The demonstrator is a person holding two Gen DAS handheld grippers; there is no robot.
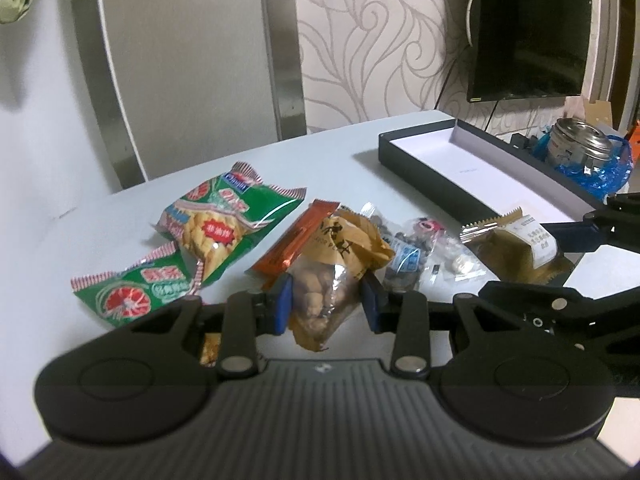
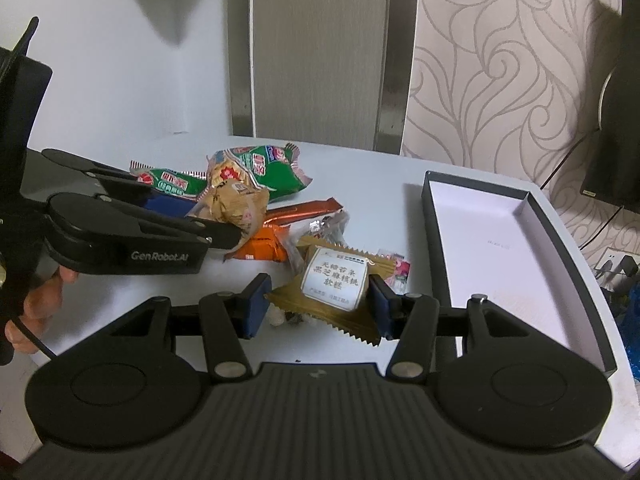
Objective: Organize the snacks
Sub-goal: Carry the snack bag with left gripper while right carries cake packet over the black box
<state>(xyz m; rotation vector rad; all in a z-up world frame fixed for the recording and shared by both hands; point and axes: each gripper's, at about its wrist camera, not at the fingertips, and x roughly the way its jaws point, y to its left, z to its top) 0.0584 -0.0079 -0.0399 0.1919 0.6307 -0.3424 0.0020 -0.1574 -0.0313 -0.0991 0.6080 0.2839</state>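
left tool [image 1: 327, 306] pinches walnut pouch [image 1: 332, 280]; right tool [image 2: 318, 304] clamps gold packet [image 2: 334, 288]. lift clear of pile, carry to empty box [image 2: 536, 216] at 2 o'clock.

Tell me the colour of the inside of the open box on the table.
White inside the box, with dark outer walls; clearest in the right wrist view.

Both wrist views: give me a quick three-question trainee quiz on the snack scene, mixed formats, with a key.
1. True or false: the open box already holds snacks.
2. What is the left gripper shut on? A) the walnut packet B) a green bag C) the orange bar
3. Fill in: the right gripper is shut on the gold packet with the ____ label.

Key: 1 false; 2 A; 3 white
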